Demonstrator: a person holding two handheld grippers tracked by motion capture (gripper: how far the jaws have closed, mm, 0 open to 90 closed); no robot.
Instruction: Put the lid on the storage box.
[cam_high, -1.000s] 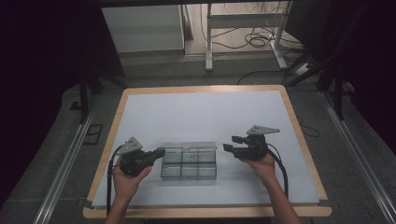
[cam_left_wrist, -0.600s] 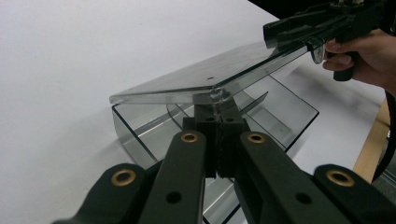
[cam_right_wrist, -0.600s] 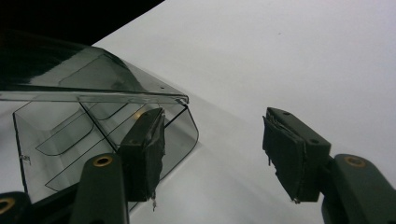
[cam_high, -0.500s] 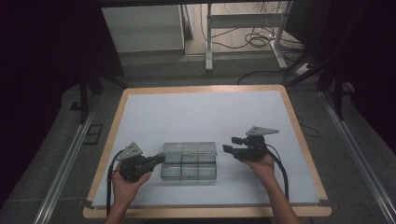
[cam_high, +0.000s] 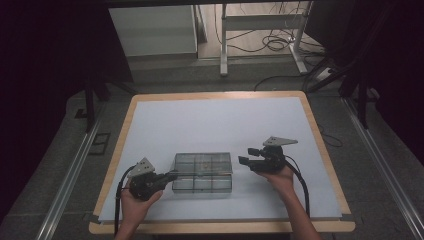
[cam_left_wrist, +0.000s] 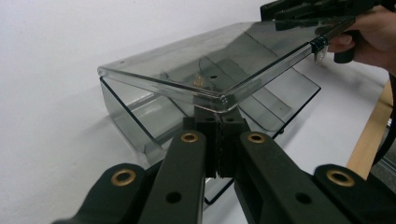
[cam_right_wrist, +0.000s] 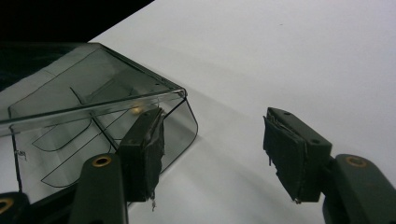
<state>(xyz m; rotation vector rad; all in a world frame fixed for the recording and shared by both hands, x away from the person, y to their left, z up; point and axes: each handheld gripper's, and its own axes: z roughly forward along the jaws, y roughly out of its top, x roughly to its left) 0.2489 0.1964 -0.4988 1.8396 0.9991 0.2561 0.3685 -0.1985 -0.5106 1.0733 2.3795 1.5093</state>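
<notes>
Smoky clear plastic compartment box (cam_high: 202, 172) sits near the table's front edge, on the white table sheet (cam_high: 215, 125). Left gripper (cam_left_wrist: 217, 122) is pinched tight on the hinged lid's (cam_left_wrist: 205, 70) corner, lid raised. Right gripper (cam_right_wrist: 212, 149) hangs spread apart just beside the far end. Looks light, stiff, slick, so grip the rim edges. No readable labels.

The left gripper (cam_high: 172, 175) is held low near the table's front-left corner, its jaws pressed together. The right gripper (cam_high: 247, 155) is held toward the right edge, jaws spread wide apart.
</notes>
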